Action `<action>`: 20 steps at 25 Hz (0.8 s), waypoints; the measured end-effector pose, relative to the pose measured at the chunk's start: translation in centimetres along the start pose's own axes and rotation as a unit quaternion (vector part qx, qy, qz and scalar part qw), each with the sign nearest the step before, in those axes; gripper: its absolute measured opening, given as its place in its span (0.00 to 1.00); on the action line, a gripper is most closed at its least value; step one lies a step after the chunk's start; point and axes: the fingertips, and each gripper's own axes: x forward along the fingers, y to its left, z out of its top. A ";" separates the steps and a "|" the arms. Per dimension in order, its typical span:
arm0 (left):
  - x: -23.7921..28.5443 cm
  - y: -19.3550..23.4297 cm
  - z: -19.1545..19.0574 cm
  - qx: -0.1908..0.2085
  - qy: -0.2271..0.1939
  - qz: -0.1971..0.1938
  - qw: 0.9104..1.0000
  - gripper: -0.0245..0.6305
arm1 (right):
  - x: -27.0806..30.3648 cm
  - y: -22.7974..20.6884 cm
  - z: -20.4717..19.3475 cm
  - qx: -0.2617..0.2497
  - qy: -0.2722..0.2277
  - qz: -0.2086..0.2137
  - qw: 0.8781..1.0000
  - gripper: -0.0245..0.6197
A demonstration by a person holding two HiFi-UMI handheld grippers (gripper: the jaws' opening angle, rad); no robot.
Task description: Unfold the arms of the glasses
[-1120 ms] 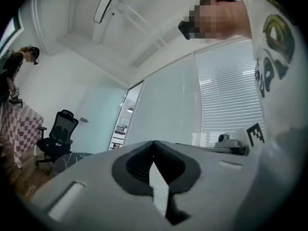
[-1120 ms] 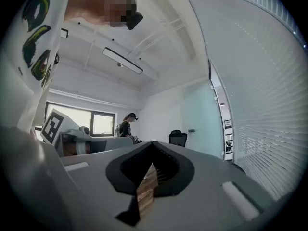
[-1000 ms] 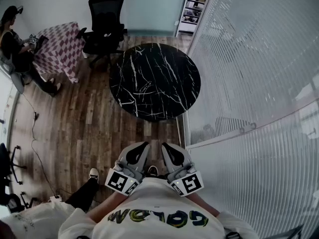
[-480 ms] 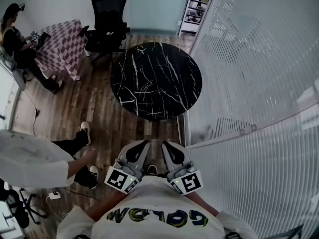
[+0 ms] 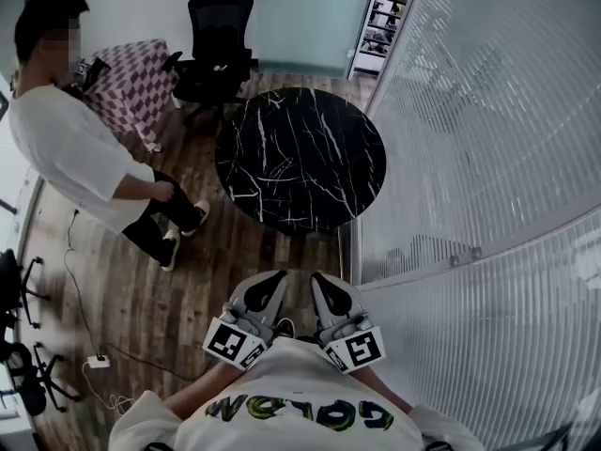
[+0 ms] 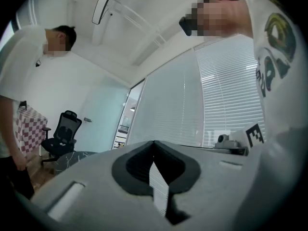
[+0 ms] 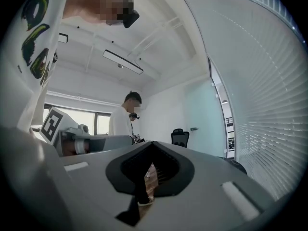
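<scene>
Left gripper (image 5: pixel 270 280) and right gripper (image 5: pixel 321 282) side by side at lower centre, jaws of both closed together on nothing; round black marble surface (image 5: pixel 300 158) at upper centre, well apart; glasses not discernible

A person in a white shirt (image 5: pixel 77 153) has walked in from lower left to the checkered table (image 5: pixel 139 87).

i see a round black marble table (image 5: pixel 300 158) on the wooden floor (image 5: pixel 197 261), close beside a ribbed glass wall (image 5: pixel 488 139). beyond it stands a black office chair (image 5: pixel 218 40), next to a checkered cloth (image 5: pixel 136 83). a person in a white shirt (image 5: pixel 75 153) stands left of the marble table.
</scene>
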 end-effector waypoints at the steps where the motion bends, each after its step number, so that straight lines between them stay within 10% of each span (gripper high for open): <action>1: 0.0 -0.1 -0.1 0.000 0.000 0.002 1.000 0.04 | -0.1 -0.1 0.0 0.001 -0.001 0.002 1.000 0.04; 20: 4.2 6.5 0.2 0.000 -0.011 0.022 1.000 0.04 | 7.1 -3.6 -0.2 -0.002 -0.012 0.020 1.000 0.04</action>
